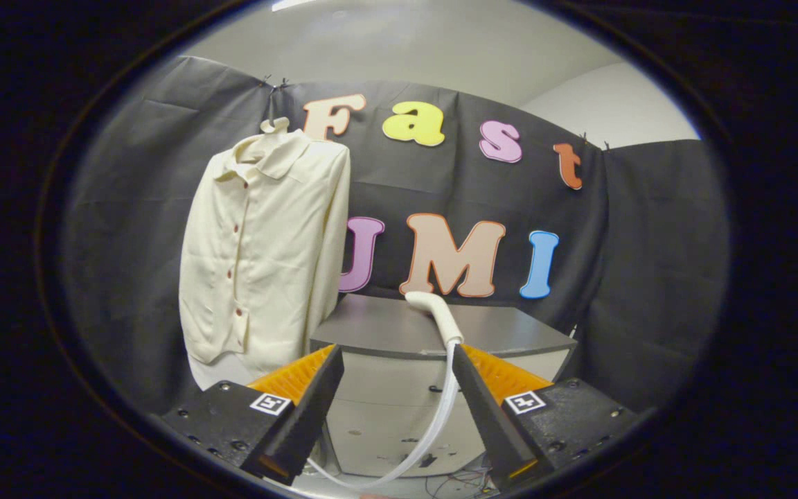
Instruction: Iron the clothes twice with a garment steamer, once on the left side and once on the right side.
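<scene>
Hand-held gripper (395, 360) is sitting spread wide, both fingers apart and pinching nothing. Its fingertips are lining up roughly with the front edge of the bench (510, 333).

Garment steamer (433, 312) is lying on the bench top, just beyond the fingertips and closer to the right finger. It is looking white or off-white, with a smooth, rounded head pointing away toward the booth wall and a tapering handle running back toward the gripper. The handle end is sitting right at the tip of the right finger; cannot tell if they are touching. A translucent white hose (433, 423) is dropping from the handle end over the bench front, passing down between the fingers and curving toward the left finger's base.

Shirt (260, 256) is hanging on a hanger (274, 125) against the black cloth wall, well beyond the left finger and off to the left of the bench. It is looking cream-coloured, long-sleeved and collared, with a row of small dark red buttons running down the front placket. It is hanging straight, both sleeves dropping along its sides, and its lower right edge is sitting near the bench's left corner.

Bench is showing a grey top and a pale, scuffed front panel. Loose wires (461, 478) are lying on the floor beneath it.
</scene>
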Action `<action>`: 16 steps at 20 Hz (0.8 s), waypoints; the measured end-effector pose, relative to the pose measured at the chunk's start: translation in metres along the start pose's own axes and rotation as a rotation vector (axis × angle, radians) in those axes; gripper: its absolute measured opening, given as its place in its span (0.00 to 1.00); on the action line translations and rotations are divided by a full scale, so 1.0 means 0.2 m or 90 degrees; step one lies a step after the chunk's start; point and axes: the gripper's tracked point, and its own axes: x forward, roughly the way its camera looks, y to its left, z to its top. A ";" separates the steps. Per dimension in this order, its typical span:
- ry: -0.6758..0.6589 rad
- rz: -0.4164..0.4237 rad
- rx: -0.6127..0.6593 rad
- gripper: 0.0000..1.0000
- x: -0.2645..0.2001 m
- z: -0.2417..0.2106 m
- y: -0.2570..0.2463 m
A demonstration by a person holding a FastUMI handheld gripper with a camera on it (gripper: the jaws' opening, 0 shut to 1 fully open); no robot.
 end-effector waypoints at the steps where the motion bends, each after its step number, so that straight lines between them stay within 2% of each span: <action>1: 0.003 0.004 0.000 0.97 0.06 0.00 -0.05; 4: 0.004 0.031 0.023 0.97 0.27 -0.02 -0.17; 8: 0.025 0.048 0.014 0.97 0.53 -0.11 -0.28; 16: 0.103 0.032 0.046 0.95 1.03 -0.30 -0.37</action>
